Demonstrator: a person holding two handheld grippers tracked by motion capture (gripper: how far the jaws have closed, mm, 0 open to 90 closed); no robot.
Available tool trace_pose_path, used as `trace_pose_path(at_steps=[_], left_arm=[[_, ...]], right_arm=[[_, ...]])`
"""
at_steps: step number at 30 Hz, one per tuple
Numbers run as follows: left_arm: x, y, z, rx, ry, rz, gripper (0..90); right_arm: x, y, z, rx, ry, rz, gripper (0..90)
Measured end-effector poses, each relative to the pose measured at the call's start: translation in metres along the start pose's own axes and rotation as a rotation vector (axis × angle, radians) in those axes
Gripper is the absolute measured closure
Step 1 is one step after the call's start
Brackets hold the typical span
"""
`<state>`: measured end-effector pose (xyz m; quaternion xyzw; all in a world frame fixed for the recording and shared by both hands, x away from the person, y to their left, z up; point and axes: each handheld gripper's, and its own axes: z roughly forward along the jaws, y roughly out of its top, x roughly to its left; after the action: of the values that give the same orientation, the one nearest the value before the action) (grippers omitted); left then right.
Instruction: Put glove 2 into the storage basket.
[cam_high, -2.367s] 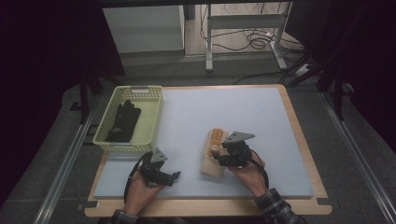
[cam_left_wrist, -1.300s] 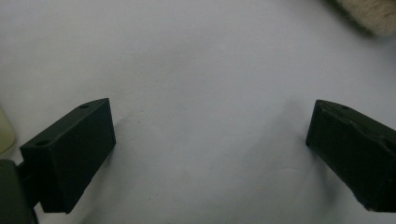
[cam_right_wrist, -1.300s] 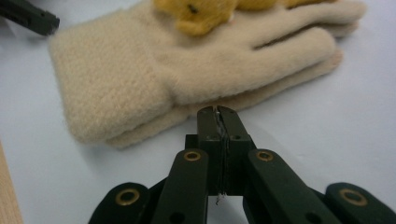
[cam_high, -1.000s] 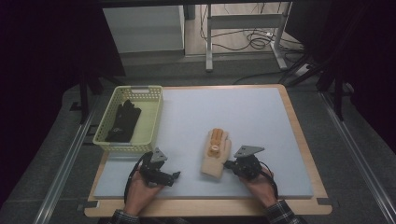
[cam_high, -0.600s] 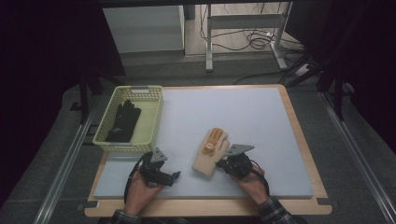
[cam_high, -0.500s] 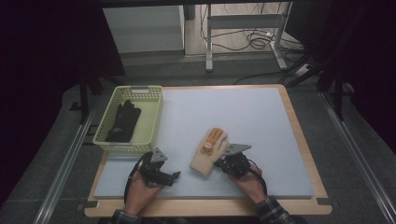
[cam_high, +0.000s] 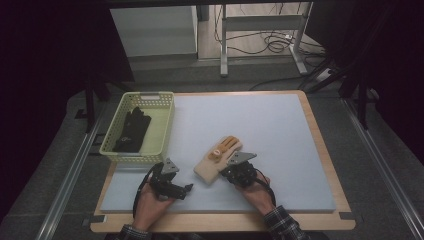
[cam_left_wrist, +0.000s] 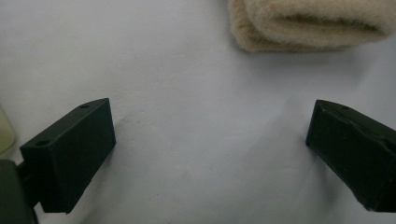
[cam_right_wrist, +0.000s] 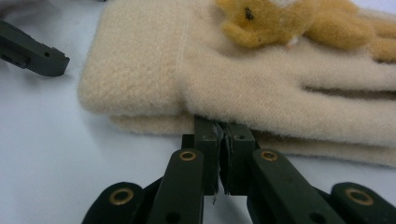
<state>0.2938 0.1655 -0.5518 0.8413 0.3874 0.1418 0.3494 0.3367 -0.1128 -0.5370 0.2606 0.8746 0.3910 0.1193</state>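
Cream fleece gloves (cam_high: 216, 162), stacked with an orange bear patch, lay near the table's (cam_high: 280, 125) front edge. The right hand-held gripper (cam_right_wrist: 223, 140), jaws together, nudged their side; next, grip them. The left hand-held gripper (cam_left_wrist: 210, 140) waited open.

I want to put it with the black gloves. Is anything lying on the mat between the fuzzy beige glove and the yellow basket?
Nothing visible: bare mat lies between the beige glove and the basket.
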Motion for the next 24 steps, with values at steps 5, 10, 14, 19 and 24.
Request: trace_pose_path(at_steps=[5, 10, 14, 19, 24], left_arm=[[0.0, 0.0, 0.0, 0.001, 0.0, -0.002, 1.7], [0.0, 0.0, 0.0, 0.003, -0.001, -0.003, 1.6], [0.0, 0.001, 0.0, 0.006, -0.002, -0.004, 1.6], [0.0, 0.005, -0.001, 0.017, -0.026, -0.018, 0.4], [-0.007, 0.025, -0.004, -0.001, -0.073, -0.013, 0.0]], right_arm=[[-0.003, -0.005, -0.01, -0.008, -0.005, 0.009, 77.5], [-0.017, -0.016, -0.031, -0.015, -0.044, 0.043, 67.3], [-0.03, -0.028, -0.048, -0.021, -0.084, 0.076, 57.2], [-0.043, -0.042, -0.066, -0.014, -0.143, 0.092, 42.2], [-0.055, -0.054, -0.078, 0.006, -0.191, 0.113, 30.9]])
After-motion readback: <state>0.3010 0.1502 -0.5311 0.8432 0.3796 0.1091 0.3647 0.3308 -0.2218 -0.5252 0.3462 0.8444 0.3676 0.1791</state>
